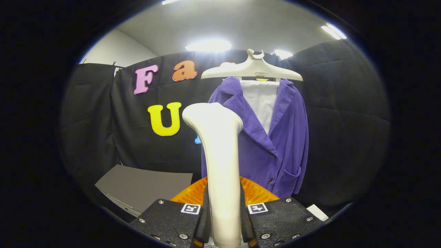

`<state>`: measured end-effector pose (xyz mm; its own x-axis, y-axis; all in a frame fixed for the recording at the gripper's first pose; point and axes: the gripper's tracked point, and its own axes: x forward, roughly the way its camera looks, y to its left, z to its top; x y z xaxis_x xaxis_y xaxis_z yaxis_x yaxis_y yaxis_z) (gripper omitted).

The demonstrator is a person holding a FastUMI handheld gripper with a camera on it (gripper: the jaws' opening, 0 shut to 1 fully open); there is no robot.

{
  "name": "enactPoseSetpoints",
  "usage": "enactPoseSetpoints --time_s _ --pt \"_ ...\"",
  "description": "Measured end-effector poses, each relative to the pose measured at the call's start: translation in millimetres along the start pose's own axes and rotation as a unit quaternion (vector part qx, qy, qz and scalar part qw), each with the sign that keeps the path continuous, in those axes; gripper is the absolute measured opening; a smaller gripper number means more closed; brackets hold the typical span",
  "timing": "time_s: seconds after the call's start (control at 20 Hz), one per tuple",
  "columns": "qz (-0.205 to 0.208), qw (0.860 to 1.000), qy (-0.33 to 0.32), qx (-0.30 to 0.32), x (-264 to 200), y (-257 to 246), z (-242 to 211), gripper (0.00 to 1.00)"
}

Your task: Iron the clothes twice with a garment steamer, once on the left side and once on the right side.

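A white garment steamer (220, 151) stands upright between my fingers, its handle pinched by both of them and its head rising above them. My gripper (224, 220) is shut on that handle. Beyond the steamer hangs a purple corduroy jacket (275, 141) over a white shirt, on a cream hanger (253, 69) against the black cloth wall. The steamer's head sits in front of the jacket's left side and hides part of it; I cannot tell whether they touch. Just behind the handle an orange ribbed object (256, 193) shows low down.
A grey flat board (144, 186) lies low to the left of the fingers. A small white piece (317, 212) lies to the right beside the gripper body. Black cloth walls close the booth all around.
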<state>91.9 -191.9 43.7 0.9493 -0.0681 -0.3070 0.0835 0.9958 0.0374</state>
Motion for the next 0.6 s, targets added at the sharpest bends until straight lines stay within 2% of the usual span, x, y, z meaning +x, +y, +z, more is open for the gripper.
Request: enactPoseSetpoints --time_s 0.3,0.6 --pt "-0.037 0.999 -0.030 -0.017 30 -6 24 0.35" --pt "-0.069 0.997 -0.035 -0.025 60 -17 29 0.35"
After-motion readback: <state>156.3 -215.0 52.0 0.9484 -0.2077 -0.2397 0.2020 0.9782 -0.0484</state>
